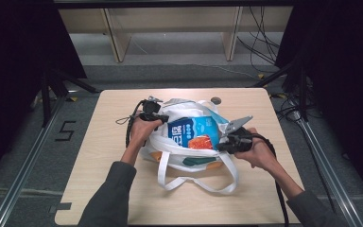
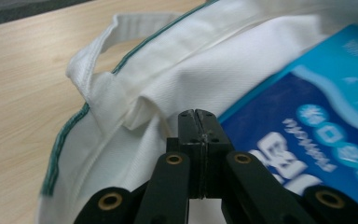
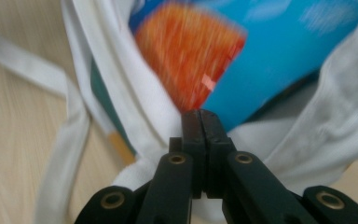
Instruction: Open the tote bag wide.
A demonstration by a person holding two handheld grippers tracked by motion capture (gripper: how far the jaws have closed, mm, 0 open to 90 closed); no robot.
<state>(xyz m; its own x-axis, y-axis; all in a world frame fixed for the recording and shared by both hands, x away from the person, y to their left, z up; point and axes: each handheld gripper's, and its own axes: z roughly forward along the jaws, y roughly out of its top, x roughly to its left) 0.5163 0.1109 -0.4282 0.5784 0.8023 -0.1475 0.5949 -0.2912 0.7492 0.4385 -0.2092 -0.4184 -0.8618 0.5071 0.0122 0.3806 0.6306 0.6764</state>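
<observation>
A white tote bag (image 1: 189, 161) with green trim lies open on the wooden table (image 1: 113, 189). Inside it are a blue package (image 1: 191, 127) and an orange packet (image 1: 201, 142). My left gripper (image 1: 164, 117) sits at the bag's left rim and my right gripper (image 1: 220, 142) at its right rim. In the left gripper view the gripper (image 2: 198, 114) is shut, with the bag's white cloth (image 2: 168, 70) bunched at its tip beside the blue package (image 2: 307, 130). The right gripper (image 3: 200, 114) is likewise shut, cloth (image 3: 135, 102) gathered around it, with the orange packet (image 3: 191, 56) just beyond.
The bag's long white handles (image 1: 170, 182) loop toward the table's front edge. A small grey disc (image 1: 216, 100) sits near the table's far edge. Wooden shelf legs (image 1: 116, 38) and cables (image 1: 260, 42) lie on the floor beyond the table.
</observation>
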